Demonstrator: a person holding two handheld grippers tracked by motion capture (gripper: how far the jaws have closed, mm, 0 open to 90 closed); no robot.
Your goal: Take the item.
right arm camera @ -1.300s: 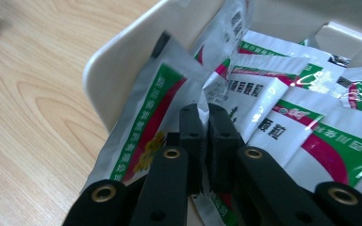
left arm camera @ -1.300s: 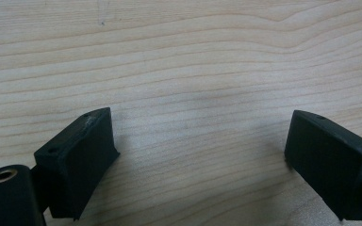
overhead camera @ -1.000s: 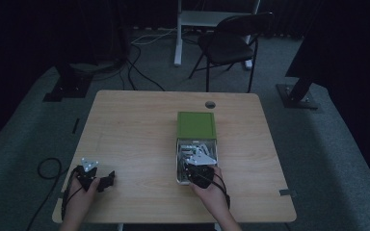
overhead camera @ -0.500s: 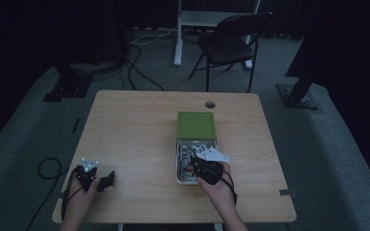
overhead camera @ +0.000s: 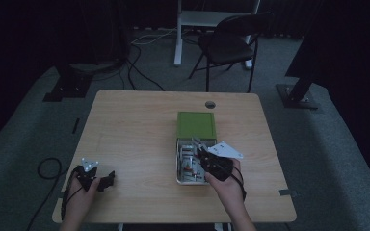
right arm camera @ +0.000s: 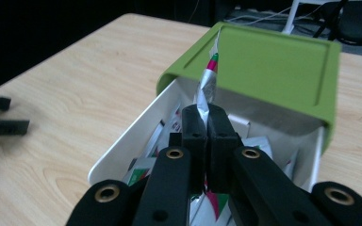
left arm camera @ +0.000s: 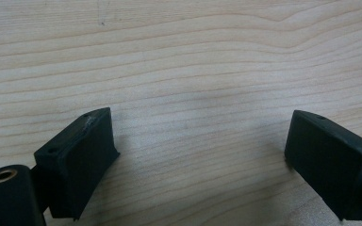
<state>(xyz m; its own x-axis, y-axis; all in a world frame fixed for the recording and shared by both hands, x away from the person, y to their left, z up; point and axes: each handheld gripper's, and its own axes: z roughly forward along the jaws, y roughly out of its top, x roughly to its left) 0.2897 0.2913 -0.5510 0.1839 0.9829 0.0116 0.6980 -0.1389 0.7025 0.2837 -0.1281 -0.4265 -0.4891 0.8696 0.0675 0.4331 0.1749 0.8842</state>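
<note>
Right gripper [right arm camera: 202,123] with jaws pressed together on a thin silver foil sachet [right arm camera: 206,87] with red and green print, held upright above the white rectangular plastic box [right arm camera: 122,151] of similar sachets, just before its green lid [right arm camera: 273,56]. Left gripper [left arm camera: 198,155] with jaws spread wide and empty over the light wooden table [left arm camera: 193,56], well apart from the box.

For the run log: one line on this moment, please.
right gripper: shut on sachet | above white box | left gripper: open, on table
</note>
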